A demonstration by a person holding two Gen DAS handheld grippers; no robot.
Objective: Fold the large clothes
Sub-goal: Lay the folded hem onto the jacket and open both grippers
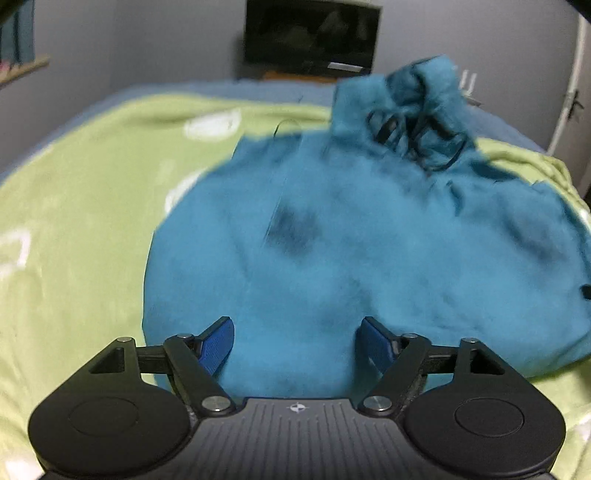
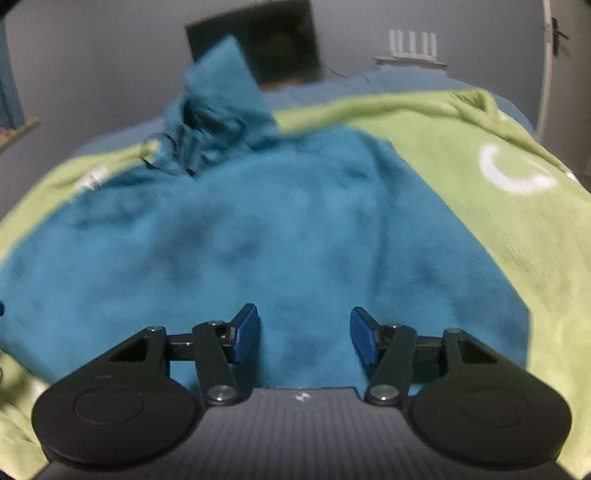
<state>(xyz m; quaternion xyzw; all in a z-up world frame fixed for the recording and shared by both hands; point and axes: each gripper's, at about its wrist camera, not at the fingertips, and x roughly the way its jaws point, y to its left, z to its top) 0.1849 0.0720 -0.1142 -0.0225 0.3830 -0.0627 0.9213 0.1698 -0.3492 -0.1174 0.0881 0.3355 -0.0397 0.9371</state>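
While the teal fleece garment (image 1: pixel 332 240) lies bunched on the green blanket (image 1: pixel 74 221), both the left gripper (image 1: pixel 297 345) and right gripper (image 2: pixel 303 334) hover over its near edge, fingers spread, gripping nothing.

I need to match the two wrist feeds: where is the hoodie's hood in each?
Left wrist: the hood stands bunched at upper right, its black drawstring looped below it.
Right wrist: the hood is at upper left, partly covering the dark screen.
Shared landmark: the dark screen on the far wall, behind the hood.
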